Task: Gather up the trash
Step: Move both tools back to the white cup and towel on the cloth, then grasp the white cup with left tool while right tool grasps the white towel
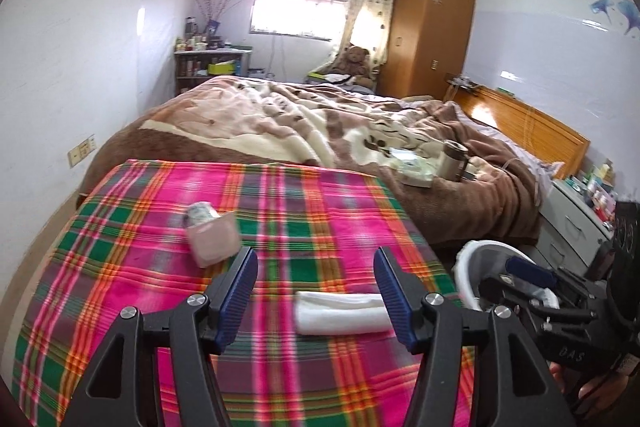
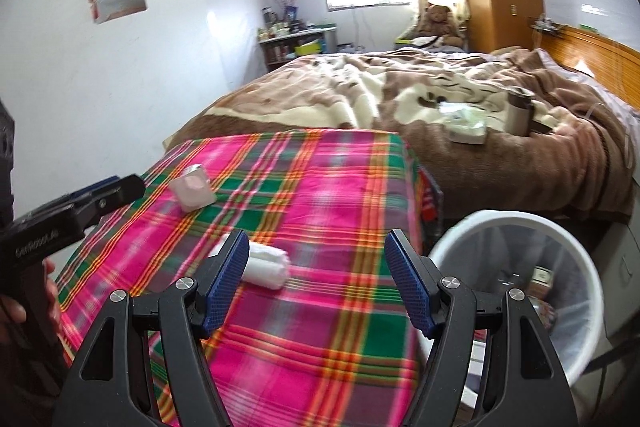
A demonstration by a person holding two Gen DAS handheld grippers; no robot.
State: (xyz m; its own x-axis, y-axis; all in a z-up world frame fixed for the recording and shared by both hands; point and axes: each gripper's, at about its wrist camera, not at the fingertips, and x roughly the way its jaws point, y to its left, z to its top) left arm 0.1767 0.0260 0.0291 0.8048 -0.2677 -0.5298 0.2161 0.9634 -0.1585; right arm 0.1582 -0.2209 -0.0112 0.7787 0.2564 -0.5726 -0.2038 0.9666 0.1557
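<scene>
Both grippers are hovering over the plaid-covered desk (image 1: 280, 367), nothing in either one. Left gripper (image 1: 316, 291) is sitting about half open, right gripper (image 2: 316, 279) is gaping wide. A white rolled wad (image 1: 340, 311) is lying near them, a pink box (image 1: 214, 241) further back. White trash bin (image 2: 520, 223) is standing just beside the desk's right edge.

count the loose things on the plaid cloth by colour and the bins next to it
White rolled-up cloth or tissue: 1
Pale pink square paper packet: 1
Small crumpled whitish wrapper behind the packet: 1
White round plastic bin beside the plaid-covered table: 1
Total: 4
</scene>
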